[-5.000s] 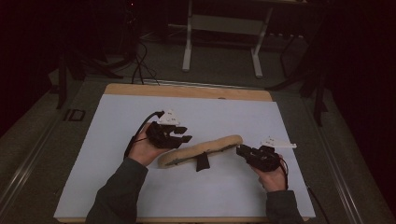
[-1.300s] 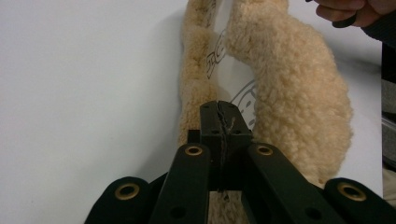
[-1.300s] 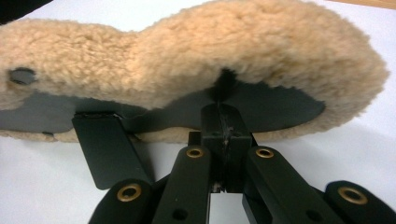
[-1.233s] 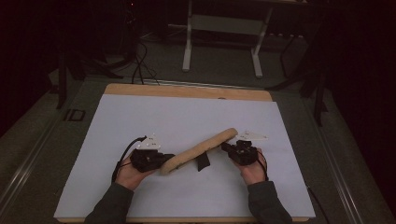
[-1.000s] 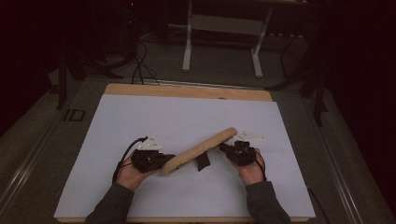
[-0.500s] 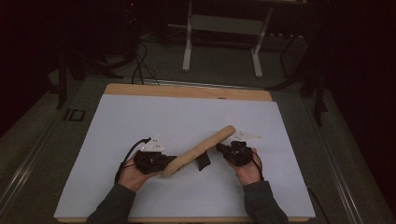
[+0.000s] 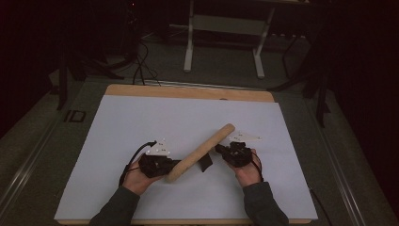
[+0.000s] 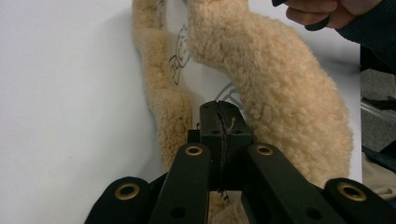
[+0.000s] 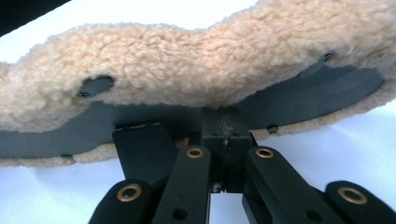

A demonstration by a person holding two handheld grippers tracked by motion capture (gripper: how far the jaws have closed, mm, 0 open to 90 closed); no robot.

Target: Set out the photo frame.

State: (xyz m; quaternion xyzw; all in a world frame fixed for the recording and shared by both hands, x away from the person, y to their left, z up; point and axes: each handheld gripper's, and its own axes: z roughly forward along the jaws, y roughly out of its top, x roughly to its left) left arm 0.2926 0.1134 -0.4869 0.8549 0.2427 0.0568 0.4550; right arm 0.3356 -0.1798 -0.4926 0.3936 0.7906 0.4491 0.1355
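I see the fleece pad [image 7: 200,152] lying slanted on the white table [image 7: 141,117], near the front edge, between my two grippers. Its near end is at the left gripper [image 7: 171,165] and its far end is by the right gripper [image 7: 220,149]. The jaws of the left gripper are pressed together on the pad's edge. The jaws of the right gripper are pressed together at the dark underside [image 9: 299,100]; if they pinch it, I cannot tell.
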